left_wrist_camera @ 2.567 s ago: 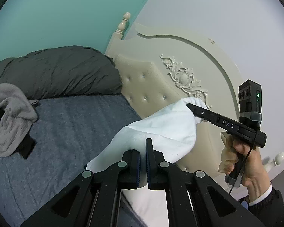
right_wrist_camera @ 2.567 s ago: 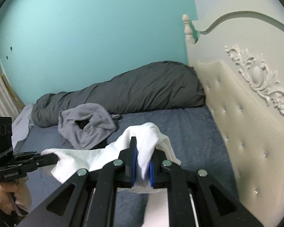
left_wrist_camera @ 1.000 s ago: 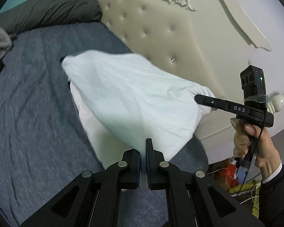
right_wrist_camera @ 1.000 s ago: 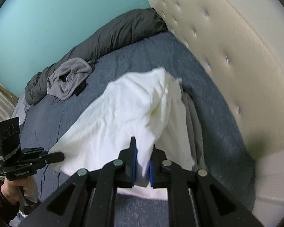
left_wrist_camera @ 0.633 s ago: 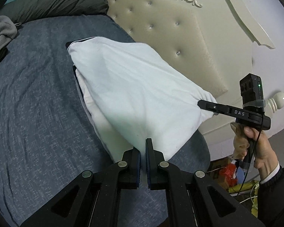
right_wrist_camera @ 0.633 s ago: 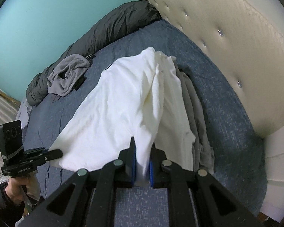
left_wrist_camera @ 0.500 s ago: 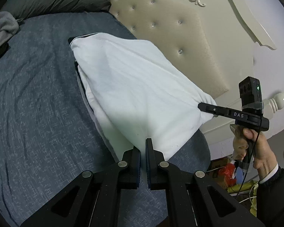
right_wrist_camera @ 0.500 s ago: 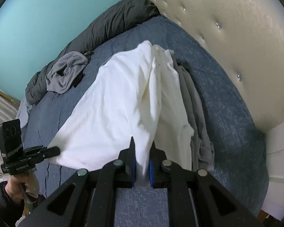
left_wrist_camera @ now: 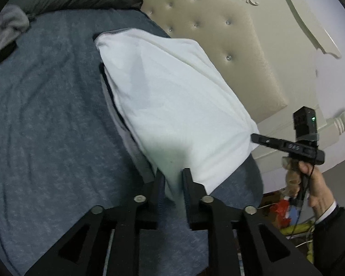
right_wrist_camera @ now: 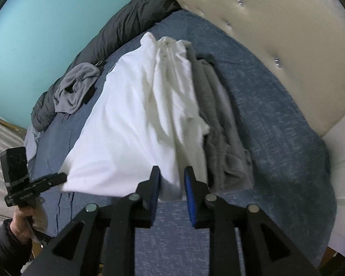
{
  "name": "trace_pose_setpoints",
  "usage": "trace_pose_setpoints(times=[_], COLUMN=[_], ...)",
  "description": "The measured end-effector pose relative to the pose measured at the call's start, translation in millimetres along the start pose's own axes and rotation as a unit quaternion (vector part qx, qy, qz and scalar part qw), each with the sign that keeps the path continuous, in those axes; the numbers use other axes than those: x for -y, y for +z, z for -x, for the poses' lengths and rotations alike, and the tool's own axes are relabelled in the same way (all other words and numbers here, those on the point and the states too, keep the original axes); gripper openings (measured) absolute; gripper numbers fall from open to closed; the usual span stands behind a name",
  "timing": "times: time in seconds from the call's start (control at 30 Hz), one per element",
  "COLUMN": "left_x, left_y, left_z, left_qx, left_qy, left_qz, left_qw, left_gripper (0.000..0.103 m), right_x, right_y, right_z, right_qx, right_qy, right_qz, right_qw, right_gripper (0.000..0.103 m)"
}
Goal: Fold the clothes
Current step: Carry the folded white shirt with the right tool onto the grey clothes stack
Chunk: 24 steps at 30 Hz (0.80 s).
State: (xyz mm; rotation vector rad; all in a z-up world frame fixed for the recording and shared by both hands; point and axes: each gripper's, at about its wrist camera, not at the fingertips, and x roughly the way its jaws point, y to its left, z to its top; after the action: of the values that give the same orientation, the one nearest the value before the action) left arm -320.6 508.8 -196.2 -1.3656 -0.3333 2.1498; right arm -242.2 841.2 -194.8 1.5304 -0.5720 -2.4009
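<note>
Both black two-finger grippers have just been parting their jaws at the near hem of a white cotton garment point(left_wrist_camera: 172, 105) laid on the blue-grey bedspread point(left_wrist_camera: 46, 115): left gripper point(left_wrist_camera: 173, 184) and right gripper point(right_wrist_camera: 171, 182) each stand narrowly apart with a corner loose between the pads, the cloth's long axis running straight away toward the grey duvet point(right_wrist_camera: 126, 20)

We see a white garment point(left_wrist_camera: 172, 105) spread in a folded slab on the bed, one long edge bunched into ridges, near corners lifted. It lies on top of a folded grey garment point(right_wrist_camera: 218, 124), whose edge shows beside it, towards the headboard.
</note>
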Motion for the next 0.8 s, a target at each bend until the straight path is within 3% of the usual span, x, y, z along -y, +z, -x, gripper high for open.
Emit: trace_pose_setpoints(times=[0.17,0.27,0.43,0.6,0.8], left_x=[9.3,18.9,24.1,20.0,13.4], left_y=[17.5,24.5,20.6,6.9,18.1], left_z=[18.7,14.2,-6.4,-20.0,-6.4], left_qx=[0.043,0.043,0.027,0.010,0.041], left_qy=[0.027,0.027,0.027,0.024,0.034], left_qz=[-0.036,-0.058,-0.074,-0.080,-0.069], left_qw=[0.9981,0.9971,0.9965,0.9964,0.9962], left_gripper=[0.020,0.020,0.020,0.020,0.020], right_x=[-5.5,-14.5,-26.3,-20.6,-14.6], right_y=[10.7,19.1,19.5,9.9,33.7], right_z=[29.4,37.5,18.7,-12.1,16.9], right_qx=[0.064,0.098,0.093,0.049,0.108], right_qy=[-0.005,0.001,-0.012,-0.038,0.005], right_qz=[0.015,0.025,0.059,0.057,0.018], right_qw=[0.998,0.995,0.994,0.996,0.994], right_gripper=[0.023,0.023,0.022,0.019,0.022])
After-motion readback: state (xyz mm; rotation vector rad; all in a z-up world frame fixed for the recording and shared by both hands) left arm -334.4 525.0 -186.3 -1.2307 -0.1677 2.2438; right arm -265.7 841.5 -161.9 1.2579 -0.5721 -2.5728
